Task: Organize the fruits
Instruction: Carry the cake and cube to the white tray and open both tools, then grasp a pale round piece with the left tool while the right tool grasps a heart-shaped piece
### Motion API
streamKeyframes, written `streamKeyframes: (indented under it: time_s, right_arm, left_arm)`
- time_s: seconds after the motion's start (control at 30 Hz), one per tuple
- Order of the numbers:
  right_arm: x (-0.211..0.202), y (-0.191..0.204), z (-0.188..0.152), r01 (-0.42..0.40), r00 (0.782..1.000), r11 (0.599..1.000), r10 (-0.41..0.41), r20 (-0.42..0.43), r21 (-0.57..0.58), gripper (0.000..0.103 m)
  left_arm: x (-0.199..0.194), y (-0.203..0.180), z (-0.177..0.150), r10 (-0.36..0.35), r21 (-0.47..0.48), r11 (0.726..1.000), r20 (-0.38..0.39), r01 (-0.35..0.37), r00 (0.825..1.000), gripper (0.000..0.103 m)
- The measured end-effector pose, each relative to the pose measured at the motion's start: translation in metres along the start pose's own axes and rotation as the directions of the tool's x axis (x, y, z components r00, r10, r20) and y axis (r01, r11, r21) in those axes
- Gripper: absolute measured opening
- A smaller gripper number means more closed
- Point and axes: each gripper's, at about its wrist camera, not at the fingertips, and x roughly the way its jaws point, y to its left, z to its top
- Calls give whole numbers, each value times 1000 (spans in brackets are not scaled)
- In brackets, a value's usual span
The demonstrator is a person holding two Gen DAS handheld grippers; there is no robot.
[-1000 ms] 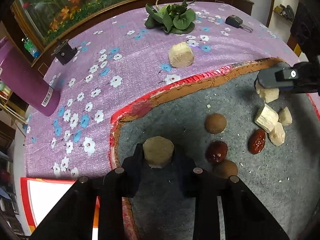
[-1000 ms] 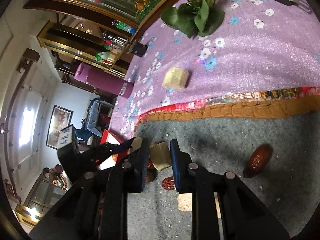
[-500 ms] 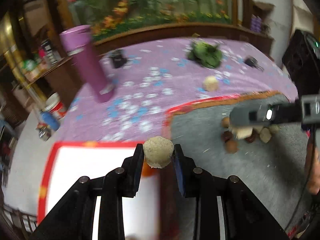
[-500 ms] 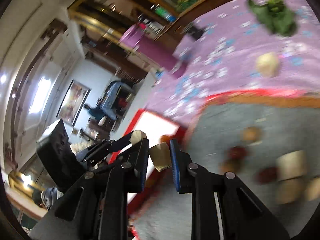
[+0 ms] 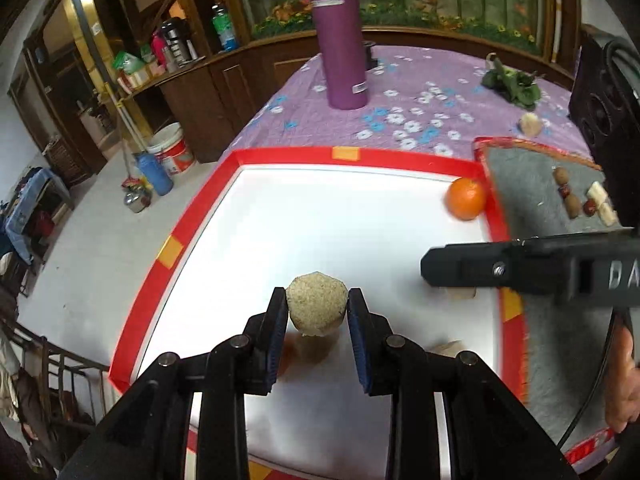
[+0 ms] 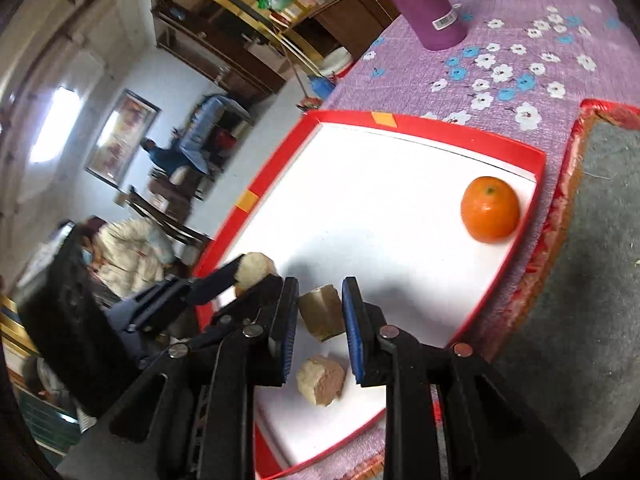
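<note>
While over tray (image 5: 280, 156), jaws seemingly gripping chunks.

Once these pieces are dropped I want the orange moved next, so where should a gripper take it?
Grip the orange across its widest middle, coming from above. It is round, sits stem-up, and lies close to the red tray wall, so a sideways approach from that side looks blocked.

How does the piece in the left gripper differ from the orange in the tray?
The pale cut piece is beige, grainy and faceted; the orange is bright, smooth and round. The piece is clamped in the left gripper; the orange rests against the red-rimmed tray's far corner. Both are over the tray.
</note>
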Motion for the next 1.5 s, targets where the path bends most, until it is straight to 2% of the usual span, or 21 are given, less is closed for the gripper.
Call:
streamKeyframes:
  time_s: [0.07,0.1,0.17,0.2,0.27,0.43,0.57,0.67,0.73,0.83,0.97,1.07,1.13,1.17,1.2,1.23,1.27,1.43,1.5]
  right_arm:
    - [-3,4,3,3,1000,1000,-3,7,3,36]
    - [-10,4,4,-4,1000,1000,4,29,5,40]
    - [-29,3,5,-14,996,1000,14,92,-2,41]
    - [-42,2,4,-13,992,1000,14,124,-12,41]
    - [-70,-7,1,22,982,1000,-19,187,-14,43]
    - [-139,-58,-17,119,956,991,-130,264,57,46]
    - [-199,-116,-44,223,917,960,-265,298,167,46]
    - [-236,-151,-66,295,888,932,-349,300,212,45]
    - [-244,-167,-75,380,868,901,-425,258,210,45]
    - [-242,-189,-81,427,860,880,-466,208,205,45]
    - [-230,-193,-75,481,843,862,-505,185,161,45]
    - [-215,-185,-64,543,813,834,-552,183,104,45]
    - [-212,-185,-60,555,808,828,-561,181,85,45]
    - [-211,-185,-59,558,808,827,-561,179,69,43]
    - [-211,-185,-60,561,809,826,-560,178,51,36]
    - [-212,-184,-60,573,802,818,-570,179,40,28]
    - [-211,-185,-62,598,786,801,-594,171,30,28]
    - [-237,-210,-69,419,865,893,-448,226,166,28]
    - [-254,-216,-71,344,876,916,-392,282,205,28]
  left_arm:
    - [-3,2,-2,27,0,1000,19,-27,999,33]
    - [-6,4,-3,32,-6,999,29,-32,999,43]
    - [-15,4,-3,43,-22,999,62,-41,997,58]
    - [-22,2,-2,47,-23,999,89,-45,995,60]
    - [-33,-4,-1,34,-13,999,128,-32,991,60]
    - [-54,-46,6,-61,50,997,190,52,980,62]
    - [-60,-96,6,-178,127,979,179,157,968,64]
    - [-63,-124,7,-219,181,965,167,188,961,64]
    - [-63,-141,7,-241,212,955,160,205,957,64]
    - [-65,-163,8,-288,243,937,139,249,947,64]
    - [-65,-187,7,-329,266,918,101,293,939,64]
    - [-64,-195,7,-335,267,914,79,304,939,64]
    - [-63,-198,9,-335,263,915,69,307,940,64]
    - [-62,-200,11,-340,259,913,62,314,938,64]
    - [-63,-203,12,-344,256,913,58,319,937,64]
    - [-63,-206,13,-348,253,912,54,324,936,64]
    - [-63,-210,15,-352,254,910,50,329,935,64]
    - [-62,-236,22,-367,279,896,26,346,930,64]
    - [-57,-249,28,-366,284,894,19,346,930,64]
